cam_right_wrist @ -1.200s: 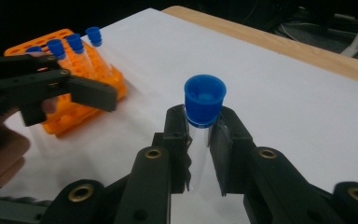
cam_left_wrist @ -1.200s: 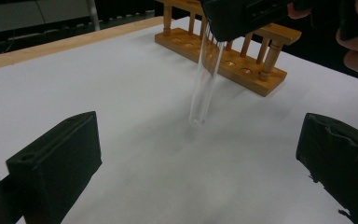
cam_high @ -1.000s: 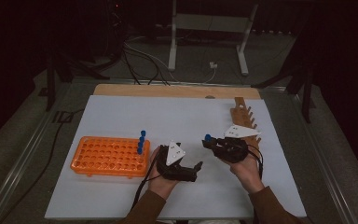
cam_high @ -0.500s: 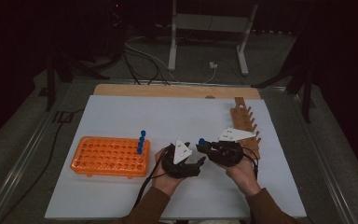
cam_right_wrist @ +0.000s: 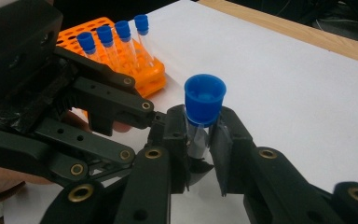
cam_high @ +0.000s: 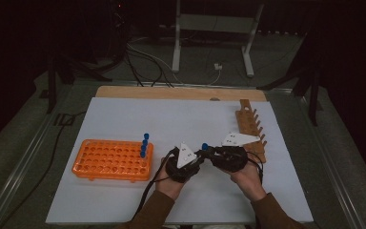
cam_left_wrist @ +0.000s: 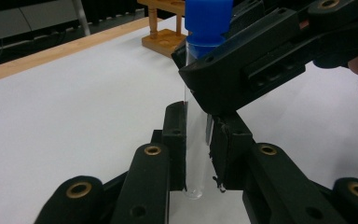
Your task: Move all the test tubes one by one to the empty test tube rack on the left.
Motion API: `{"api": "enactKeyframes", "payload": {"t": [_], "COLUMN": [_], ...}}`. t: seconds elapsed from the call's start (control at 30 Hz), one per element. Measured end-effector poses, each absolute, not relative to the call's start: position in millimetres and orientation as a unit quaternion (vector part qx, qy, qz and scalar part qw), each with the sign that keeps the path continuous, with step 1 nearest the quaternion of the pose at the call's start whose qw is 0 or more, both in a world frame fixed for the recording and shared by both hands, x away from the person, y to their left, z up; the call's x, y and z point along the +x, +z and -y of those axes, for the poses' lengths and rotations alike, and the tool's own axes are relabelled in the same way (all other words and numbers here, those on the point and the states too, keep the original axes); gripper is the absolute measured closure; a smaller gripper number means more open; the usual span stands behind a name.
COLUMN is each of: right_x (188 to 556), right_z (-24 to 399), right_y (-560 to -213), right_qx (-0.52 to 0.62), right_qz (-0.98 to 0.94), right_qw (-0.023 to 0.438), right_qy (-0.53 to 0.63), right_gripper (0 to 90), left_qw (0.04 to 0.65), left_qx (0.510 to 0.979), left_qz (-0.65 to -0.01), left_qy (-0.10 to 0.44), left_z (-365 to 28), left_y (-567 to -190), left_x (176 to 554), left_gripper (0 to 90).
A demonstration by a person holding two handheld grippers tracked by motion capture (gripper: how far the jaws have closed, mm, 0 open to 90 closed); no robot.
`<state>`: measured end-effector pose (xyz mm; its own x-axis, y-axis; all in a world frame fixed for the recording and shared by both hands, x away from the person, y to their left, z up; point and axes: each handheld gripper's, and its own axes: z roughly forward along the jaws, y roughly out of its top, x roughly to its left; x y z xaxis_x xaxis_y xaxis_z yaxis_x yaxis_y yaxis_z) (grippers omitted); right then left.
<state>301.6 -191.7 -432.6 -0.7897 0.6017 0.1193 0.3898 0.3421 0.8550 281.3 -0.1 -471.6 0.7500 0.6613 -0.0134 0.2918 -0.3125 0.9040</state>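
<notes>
Both claws hold one tube (cam_left_wrist: 196, 140) above the white desk (cam_high: 124, 114), between the orange rack (cam_high: 109, 160) and the wooden rack (cam_high: 250, 126). Left claw (cam_left_wrist: 196, 144) has just closed on the glass lower down; right claw (cam_right_wrist: 200, 140) is clenched just under the blue cap (cam_right_wrist: 205, 99). Risk: if either hand pulls sideways before the other lets go, the glass could crack or slip.

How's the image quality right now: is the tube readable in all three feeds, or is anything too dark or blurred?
High view: dim, surroundings near black, the tube just a blue speck between the grippers. Left gripper view: evenly lit, the clear glass faint against the white mat, cap cropped at the top edge, nearest jaw links soft. Right gripper view: cap sharp, orange rack behind slightly soft, no glare.
</notes>
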Motion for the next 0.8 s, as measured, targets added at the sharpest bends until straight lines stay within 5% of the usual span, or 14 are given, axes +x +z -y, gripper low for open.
{"api": "enactKeyframes", "payload": {"t": [0.17, 0.6, 0.8], "right_x": [301.9, 308.8, 314.1], "right_z": [194.7, 218.2, 229.9], "right_y": [-431.0, -426.9, -431.5], "right_qx": [0.304, 0.341, 0.367], "right_qz": [-0.81, -0.788, -0.778], "right_qw": [0.105, 0.123, 0.146], "right_qy": [0.491, 0.498, 0.488], "right_gripper": [66.6, 18.4, 11.0], "left_qw": [0.502, 0.497, 0.498], "left_qx": [0.789, 0.784, 0.783], "left_qz": [-0.304, -0.325, -0.326], "left_qy": [0.184, 0.183, 0.182], "left_z": [-1.2, -15.2, -22.0], "left_y": [-471.4, -472.8, -471.7], "left_x": [281.6, 282.4, 280.1], "left_gripper": [78.2, 78.2, 78.3]}}
